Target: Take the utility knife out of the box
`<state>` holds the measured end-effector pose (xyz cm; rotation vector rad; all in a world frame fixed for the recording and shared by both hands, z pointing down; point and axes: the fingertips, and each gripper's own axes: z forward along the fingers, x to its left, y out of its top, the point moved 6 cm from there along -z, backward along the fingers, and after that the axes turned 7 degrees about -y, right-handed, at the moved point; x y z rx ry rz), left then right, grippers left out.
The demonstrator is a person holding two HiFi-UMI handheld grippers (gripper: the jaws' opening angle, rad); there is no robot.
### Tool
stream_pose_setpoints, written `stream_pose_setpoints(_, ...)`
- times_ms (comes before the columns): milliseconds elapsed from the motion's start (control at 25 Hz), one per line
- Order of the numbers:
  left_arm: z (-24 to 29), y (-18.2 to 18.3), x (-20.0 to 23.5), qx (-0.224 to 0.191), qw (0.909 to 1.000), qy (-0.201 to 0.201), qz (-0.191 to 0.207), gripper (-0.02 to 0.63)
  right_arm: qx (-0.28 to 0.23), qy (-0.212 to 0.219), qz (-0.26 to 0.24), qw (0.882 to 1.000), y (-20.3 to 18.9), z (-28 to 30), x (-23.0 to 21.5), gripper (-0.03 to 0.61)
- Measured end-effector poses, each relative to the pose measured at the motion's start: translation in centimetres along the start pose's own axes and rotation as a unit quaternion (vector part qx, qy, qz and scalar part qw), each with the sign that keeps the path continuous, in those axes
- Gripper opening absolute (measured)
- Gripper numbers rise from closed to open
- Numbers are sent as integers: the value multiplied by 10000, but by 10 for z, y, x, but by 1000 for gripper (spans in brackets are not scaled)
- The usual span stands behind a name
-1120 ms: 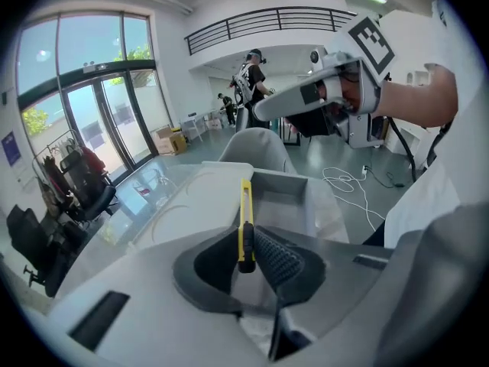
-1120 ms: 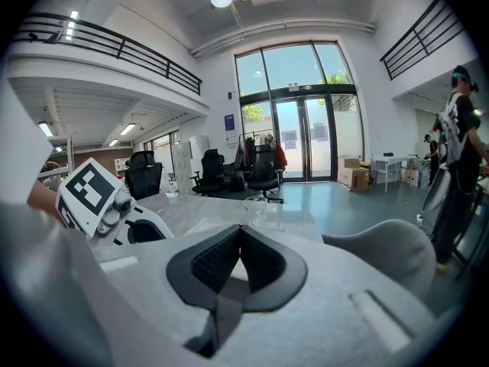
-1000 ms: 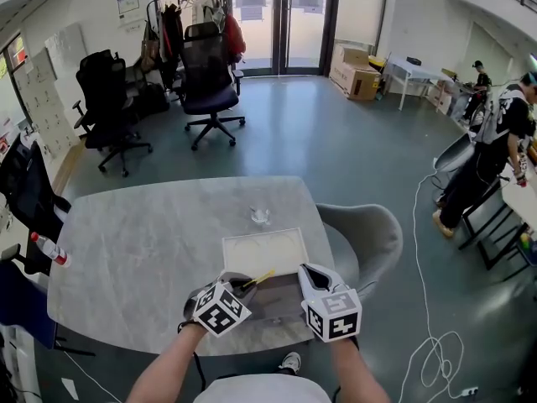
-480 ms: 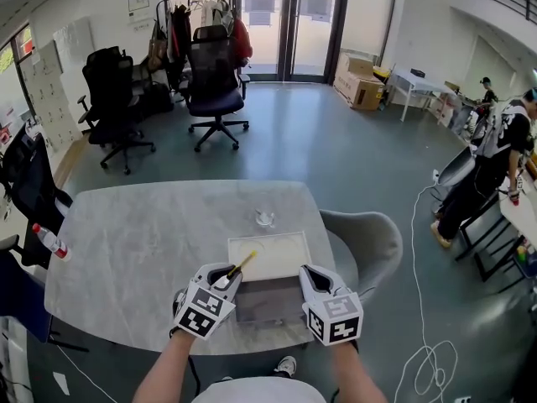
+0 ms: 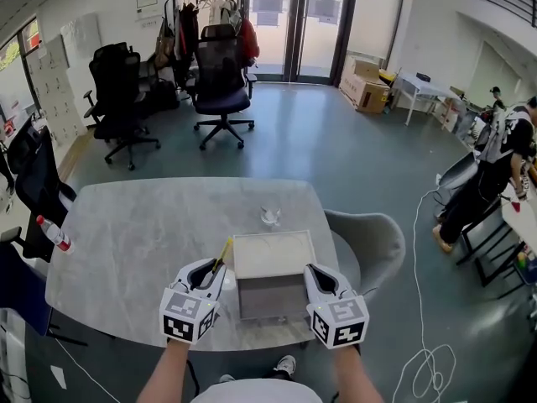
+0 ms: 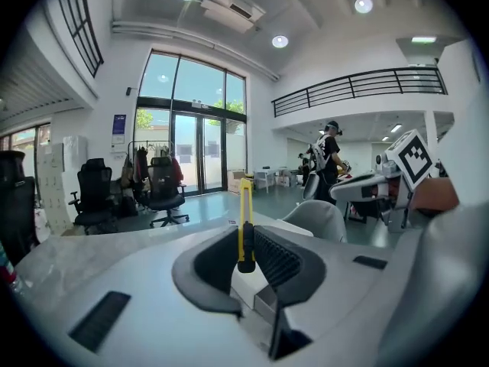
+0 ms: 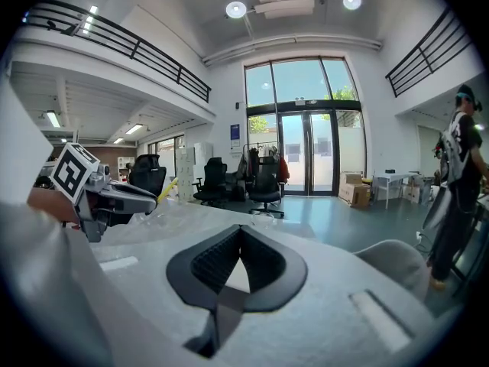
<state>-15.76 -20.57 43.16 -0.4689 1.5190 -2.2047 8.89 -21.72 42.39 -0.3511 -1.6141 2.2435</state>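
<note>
A slim yellow utility knife [image 5: 222, 253] sticks out forward from my left gripper [image 5: 210, 272], which is shut on its black end and held above the table just left of the box. In the left gripper view the knife [image 6: 245, 219] stands upright between the ribbed pads of the left gripper [image 6: 246, 243]. The grey box [image 5: 268, 297] sits at the table's near edge with its pale lid [image 5: 272, 253] open behind it. My right gripper [image 5: 315, 274] hovers at the box's right side; the right gripper [image 7: 241, 237] has its jaws together with nothing between them.
A small clear object [image 5: 269, 217] lies on the grey marble table [image 5: 143, 233] beyond the box. A bottle with a red cap [image 5: 52, 232] is at the table's left edge. A grey chair [image 5: 373, 243] stands at the right, office chairs [image 5: 222, 74] farther off, a person [image 5: 491, 175] at far right.
My left gripper has lifted out of the box and moved left with the knife, rolling so the knife now points away. The right gripper has stayed beside the box.
</note>
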Motion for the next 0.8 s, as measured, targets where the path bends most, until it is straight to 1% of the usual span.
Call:
stream_pose_setpoints(280, -8, -5, 0, -82, 9998, 77, -169, 63, -39, -22, 23, 10000, 1, -5, 3, 5)
stream_pose_setpoints(800, -3, -6, -11, -32, 9999, -19, -119, 63, -45, -10, 57, 10000, -1, -8, 0, 5)
